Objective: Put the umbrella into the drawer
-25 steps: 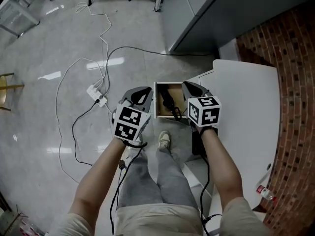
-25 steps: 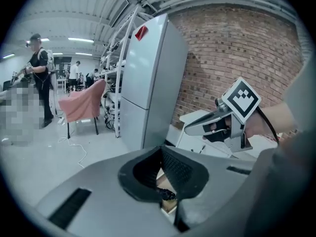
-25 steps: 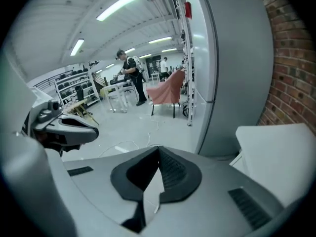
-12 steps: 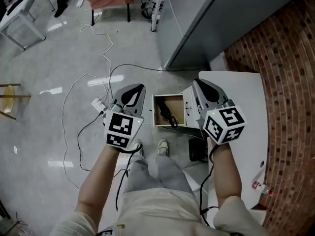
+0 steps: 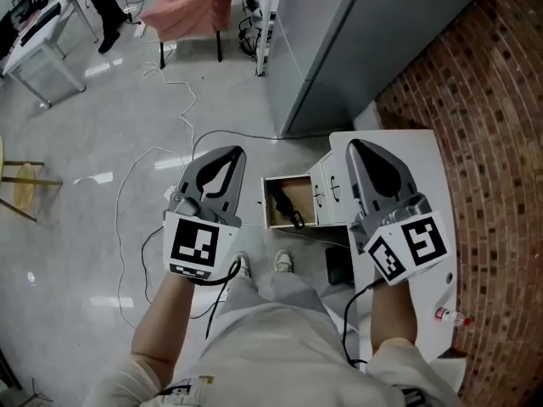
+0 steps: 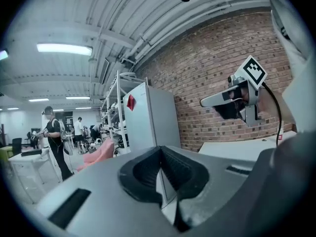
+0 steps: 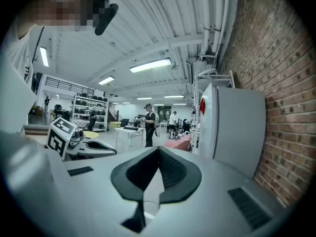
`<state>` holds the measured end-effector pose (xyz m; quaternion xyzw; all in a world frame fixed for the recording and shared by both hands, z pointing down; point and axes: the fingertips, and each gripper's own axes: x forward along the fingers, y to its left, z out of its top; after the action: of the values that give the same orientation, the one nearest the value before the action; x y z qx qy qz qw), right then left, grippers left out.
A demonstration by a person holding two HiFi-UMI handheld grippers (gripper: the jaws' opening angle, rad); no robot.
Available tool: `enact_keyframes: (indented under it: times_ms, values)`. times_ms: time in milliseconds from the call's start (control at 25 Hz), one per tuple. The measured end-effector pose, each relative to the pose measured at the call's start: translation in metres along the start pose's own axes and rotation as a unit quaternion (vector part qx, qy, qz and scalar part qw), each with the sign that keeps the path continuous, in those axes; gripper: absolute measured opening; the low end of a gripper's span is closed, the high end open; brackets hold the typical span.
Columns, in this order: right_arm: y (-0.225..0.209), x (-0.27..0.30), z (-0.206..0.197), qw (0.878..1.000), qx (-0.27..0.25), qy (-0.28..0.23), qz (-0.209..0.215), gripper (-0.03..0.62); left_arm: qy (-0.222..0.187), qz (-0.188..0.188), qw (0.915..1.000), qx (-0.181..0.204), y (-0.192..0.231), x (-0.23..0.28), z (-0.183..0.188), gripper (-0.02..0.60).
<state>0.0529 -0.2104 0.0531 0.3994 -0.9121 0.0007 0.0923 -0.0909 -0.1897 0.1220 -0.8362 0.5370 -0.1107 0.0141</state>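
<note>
Far below me, in the head view, a small wooden drawer [image 5: 278,221] stands pulled out of a white cabinet [image 5: 424,172], and the black folded umbrella [image 5: 286,200] lies inside it. Both grippers are held high above it and point roughly level. My left gripper [image 5: 231,152] is to the left of the drawer, its jaws shut with nothing between them [image 6: 159,149]. My right gripper [image 5: 357,145] hangs over the cabinet's front and is also shut and empty [image 7: 159,149]. Each gripper shows in the other's view: the right gripper [image 6: 231,96] and the left gripper [image 7: 85,147].
A tall grey appliance [image 5: 339,41] stands beyond the cabinet against a brick wall [image 5: 484,100]. White cables [image 5: 182,113] trail over the grey floor. A pink chair [image 5: 191,2] is at the back. A black object [image 5: 339,266] and a bottle [image 5: 448,316] lie near my right side.
Both grippers have risen a long way from just beside the drawer and now look larger in the head view. The umbrella stays in the open drawer.
</note>
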Motion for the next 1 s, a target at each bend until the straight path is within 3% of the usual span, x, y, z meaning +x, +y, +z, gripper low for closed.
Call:
enact_keyframes:
  times_ms: [120,400,600,1000]
  values:
    - [0.011,-0.02,0.023,1.0,-0.009,-0.022,0.002,0.008,-0.03,0.002,0.9993,0.023,-0.006,-0.022,0.023,0.008]
    - [0.042,-0.062,0.056,0.998,-0.016,-0.057,0.013,0.008,-0.06,0.0,0.9982,0.003,-0.021,-0.065,0.059,0.008]
    - [0.056,-0.083,0.058,0.998,0.001,-0.069,0.012,0.008,-0.068,-0.021,0.9973,0.018,-0.038,-0.081,0.074,0.008]
    - [0.079,-0.102,0.047,0.998,-0.013,-0.042,0.038,0.008,-0.073,-0.029,0.9968,0.017,-0.053,-0.095,0.086,0.008]
